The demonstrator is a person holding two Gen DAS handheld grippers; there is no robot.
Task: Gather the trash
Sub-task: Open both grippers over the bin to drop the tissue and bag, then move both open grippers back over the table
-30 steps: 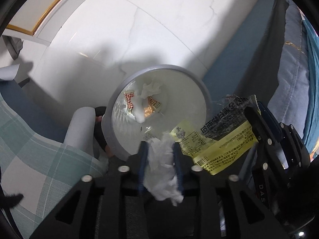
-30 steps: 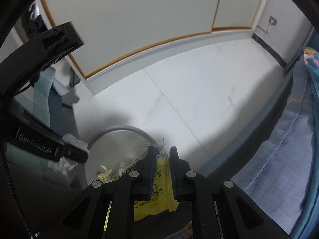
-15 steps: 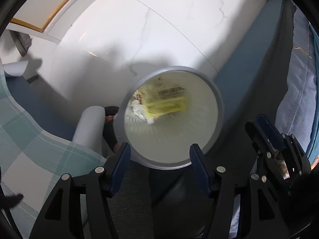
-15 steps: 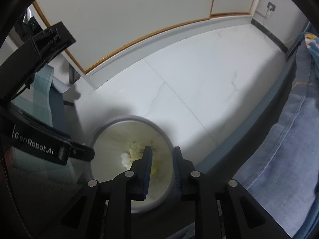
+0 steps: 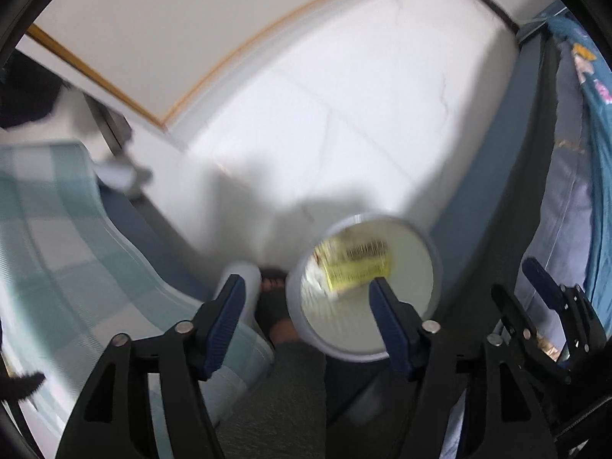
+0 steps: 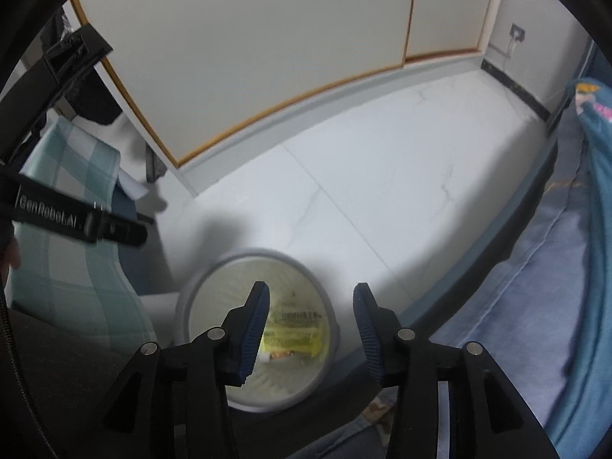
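Note:
A round grey trash bin stands on the white floor below both grippers. A yellow printed wrapper lies inside it on top of white tissue. High above the bin, my left gripper has its jaws opening wide with nothing between them. Over the bin's right side, my right gripper also has its jaws opening and holds nothing. The right gripper's body shows at the lower right of the left wrist view. The left gripper's black frame shows at the left of the right wrist view.
A chair with a green checked cover sits left of the bin. A bed with blue bedding runs along the right. White cabinet doors with wood trim line the far side of the tiled floor.
The tissue left the left gripper and the yellow wrapper left the right one; both now lie in the bin. Both sets of jaws have spread apart. The left gripper has risen, so the bin looks smaller.

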